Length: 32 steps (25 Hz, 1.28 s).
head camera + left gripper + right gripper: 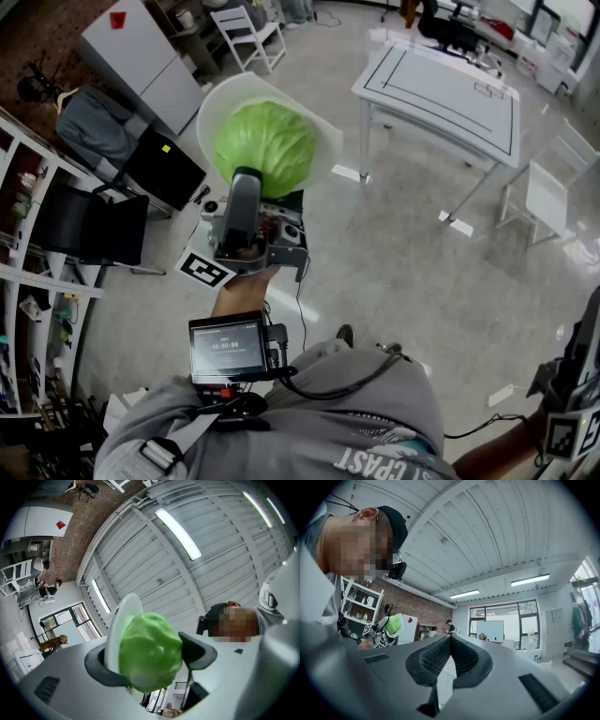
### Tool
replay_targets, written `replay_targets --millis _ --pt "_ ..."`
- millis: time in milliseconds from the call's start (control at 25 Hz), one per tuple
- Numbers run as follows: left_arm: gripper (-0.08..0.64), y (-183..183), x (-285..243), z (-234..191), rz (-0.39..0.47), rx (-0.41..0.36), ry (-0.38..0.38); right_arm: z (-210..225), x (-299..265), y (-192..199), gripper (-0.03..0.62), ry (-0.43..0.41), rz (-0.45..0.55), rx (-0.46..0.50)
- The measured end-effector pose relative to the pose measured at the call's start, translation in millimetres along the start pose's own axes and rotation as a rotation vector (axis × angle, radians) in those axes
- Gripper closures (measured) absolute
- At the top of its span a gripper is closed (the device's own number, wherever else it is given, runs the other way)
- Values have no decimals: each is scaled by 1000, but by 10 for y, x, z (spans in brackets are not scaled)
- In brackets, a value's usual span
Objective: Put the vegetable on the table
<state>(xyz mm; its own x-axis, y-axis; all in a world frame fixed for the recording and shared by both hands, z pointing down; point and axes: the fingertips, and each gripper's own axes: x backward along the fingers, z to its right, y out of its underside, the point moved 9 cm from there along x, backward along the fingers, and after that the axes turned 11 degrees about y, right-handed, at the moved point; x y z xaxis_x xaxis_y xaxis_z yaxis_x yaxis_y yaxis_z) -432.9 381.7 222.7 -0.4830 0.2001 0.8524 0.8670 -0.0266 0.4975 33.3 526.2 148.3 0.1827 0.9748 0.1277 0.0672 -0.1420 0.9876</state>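
**Item under task.** The round pale-green cabbage head (265,148) is held in the air, well short of the white rectangular table (441,89) and to its left in the head view. Bare floor lies between them. It rests against a white round plate (223,101), which stands tilted up behind it.

**Handling, as judged.**
- The head looks dense and firm, and probably fairly heavy for its size.
- Its smooth curved leaves are likely to slip or roll.
- The plate is hard and glossy, so the cabbage could slide off it if the tilt changes.
- The soundest hold is across the widest part, as now. It should be set down low onto the table and released only once it sits still.

**Grippers.**
- The left gripper (149,658) points steeply upward with its 2 jaws spread wide. 1 jaw is behind the plate and the other appears pressed to the cabbage's far side, clamping both together.
- The right gripper (450,660) hangs near level, further from the table than the cabbage, with its jaws closed together on nothing.
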Motion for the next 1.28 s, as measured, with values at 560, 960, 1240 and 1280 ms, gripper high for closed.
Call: replay_targets --millis 560,960,1240,1280 --pt "210 202 -241 13 6 15 -28 99 -243 -293 586 16 5 21" --pt "210 1241 -869 -23 8 -39 -48 1630 -269 277 586 -97 39 -121" --pt "210 1494 -1021 -45 17 -47 -60 1988 -324 425 586 -106 31 -151" --pt "210 1500 -1037 -67 14 -49 -62 2019 -342 429 586 -106 30 -155"
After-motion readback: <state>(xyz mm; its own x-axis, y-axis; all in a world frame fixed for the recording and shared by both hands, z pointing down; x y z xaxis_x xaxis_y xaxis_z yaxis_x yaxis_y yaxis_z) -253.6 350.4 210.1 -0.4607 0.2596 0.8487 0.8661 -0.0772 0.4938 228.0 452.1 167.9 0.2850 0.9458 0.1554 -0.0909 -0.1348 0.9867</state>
